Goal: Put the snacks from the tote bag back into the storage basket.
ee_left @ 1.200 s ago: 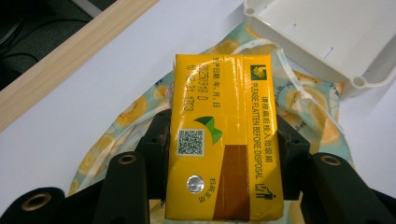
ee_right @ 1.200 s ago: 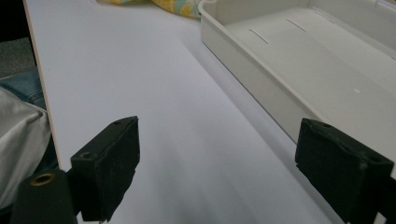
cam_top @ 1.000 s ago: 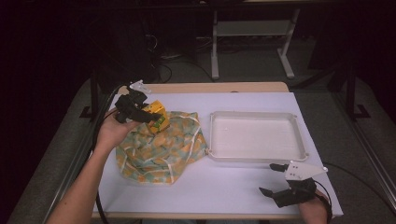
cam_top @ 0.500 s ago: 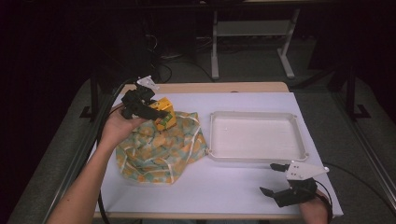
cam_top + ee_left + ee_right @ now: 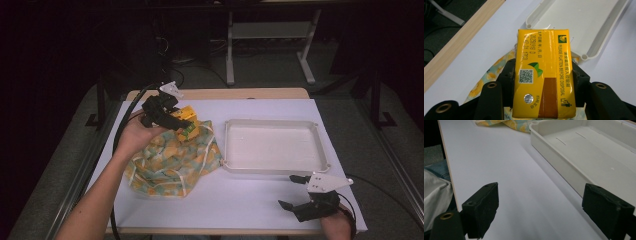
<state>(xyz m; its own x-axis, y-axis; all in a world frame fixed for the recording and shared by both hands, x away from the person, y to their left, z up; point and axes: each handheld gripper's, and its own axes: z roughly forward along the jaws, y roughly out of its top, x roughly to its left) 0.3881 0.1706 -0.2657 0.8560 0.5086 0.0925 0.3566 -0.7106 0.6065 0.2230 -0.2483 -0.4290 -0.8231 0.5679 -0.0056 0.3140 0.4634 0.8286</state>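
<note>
A yellow drink carton (image 5: 186,121) (image 5: 544,72) with printed text and a QR code is clamped between the black jaws of my left gripper (image 5: 172,119) (image 5: 544,82), held above the patterned yellow-green cloth bag (image 5: 172,160). The carton points toward the white tray (image 5: 584,27). My right gripper (image 5: 295,192) (image 5: 544,210) rests near the table's front right edge, jaws wide open with nothing between them, just in front of the tray (image 5: 579,152).
The white tray (image 5: 274,166) lies empty at centre right of the white tabletop (image 5: 240,200). A wooden strip (image 5: 215,93) runs along the far edge. Metal frame legs stand on the floor beyond. A corner of the cloth bag (image 5: 506,123) lies far off.
My left gripper has lifted the carton up from the bag and carried it a little to the right. The right gripper has stayed still.
</note>
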